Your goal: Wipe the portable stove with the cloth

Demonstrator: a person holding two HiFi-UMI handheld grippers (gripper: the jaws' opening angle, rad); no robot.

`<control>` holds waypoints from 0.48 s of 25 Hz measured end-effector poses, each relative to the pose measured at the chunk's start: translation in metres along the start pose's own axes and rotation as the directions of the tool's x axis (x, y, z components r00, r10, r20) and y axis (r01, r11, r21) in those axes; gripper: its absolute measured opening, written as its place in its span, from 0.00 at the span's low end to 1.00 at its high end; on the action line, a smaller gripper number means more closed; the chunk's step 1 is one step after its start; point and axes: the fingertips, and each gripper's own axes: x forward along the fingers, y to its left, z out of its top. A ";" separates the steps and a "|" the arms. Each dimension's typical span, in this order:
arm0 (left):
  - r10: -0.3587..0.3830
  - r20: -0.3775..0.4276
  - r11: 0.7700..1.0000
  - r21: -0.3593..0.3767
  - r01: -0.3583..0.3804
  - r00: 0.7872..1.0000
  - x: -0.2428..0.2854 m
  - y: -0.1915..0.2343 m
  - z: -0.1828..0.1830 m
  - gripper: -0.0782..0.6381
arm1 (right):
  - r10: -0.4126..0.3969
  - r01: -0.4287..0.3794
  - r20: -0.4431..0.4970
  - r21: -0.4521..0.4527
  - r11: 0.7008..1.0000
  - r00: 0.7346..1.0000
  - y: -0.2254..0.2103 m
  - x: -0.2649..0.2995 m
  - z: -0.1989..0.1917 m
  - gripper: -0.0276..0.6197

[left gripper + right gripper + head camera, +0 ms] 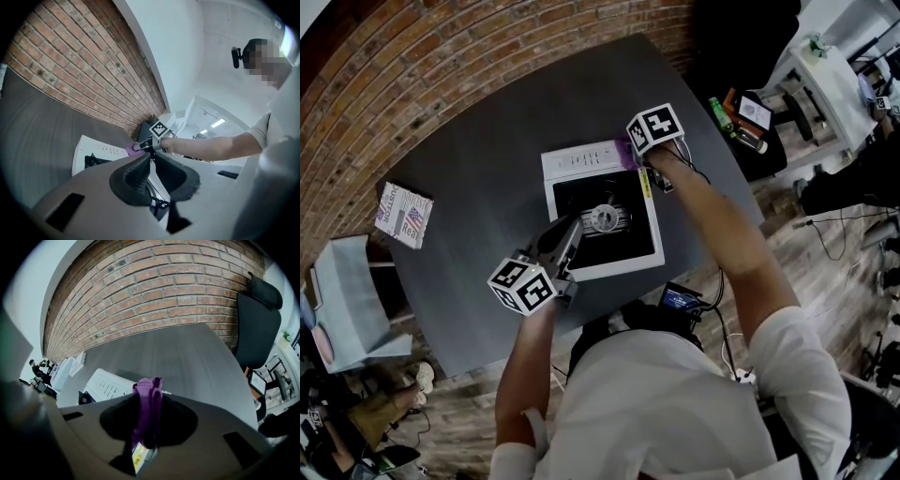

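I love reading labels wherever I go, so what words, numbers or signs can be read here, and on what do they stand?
No text here is legible.
White portable stove, rear panel: printed rows, too small to read.
Yellow label on its right edge: blurred.
White printed booklet on the grey table: too small to read.
Black-and-white marker cubes: square patterns, no words.
Purple cloth: no print.

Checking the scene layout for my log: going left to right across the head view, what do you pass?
Small patterned paper packet → left gripper → round metal burner of the white portable stove → right gripper holding the purple cloth → green bottle.
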 end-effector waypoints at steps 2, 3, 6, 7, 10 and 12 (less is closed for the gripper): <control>-0.001 -0.002 1.000 0.000 0.001 1.000 0.000 -0.001 0.000 0.17 | -0.006 0.006 0.000 -0.001 1.000 1.000 -0.003 -0.002 -0.002 0.20; -0.002 -0.002 1.000 0.001 0.002 1.000 -0.001 -0.001 0.000 0.17 | -0.008 0.008 0.001 0.000 1.000 1.000 -0.004 -0.003 -0.003 0.20; -0.003 -0.003 1.000 0.005 0.003 1.000 -0.002 -0.002 0.001 0.17 | -0.018 0.018 0.006 0.007 1.000 1.000 -0.011 -0.006 -0.004 0.20; -0.002 -0.003 1.000 0.006 0.002 1.000 -0.003 -0.003 0.001 0.17 | -0.025 0.025 0.006 0.009 1.000 1.000 -0.015 -0.008 -0.005 0.20; 0.000 -0.007 1.000 0.007 0.000 1.000 -0.004 -0.004 -0.001 0.17 | -0.050 0.049 0.006 0.009 0.999 0.999 -0.027 -0.014 -0.010 0.20; 0.000 -0.010 1.000 0.007 0.000 1.000 -0.004 -0.004 -0.002 0.17 | -0.069 0.069 0.007 0.002 0.998 0.998 -0.034 -0.019 -0.013 0.20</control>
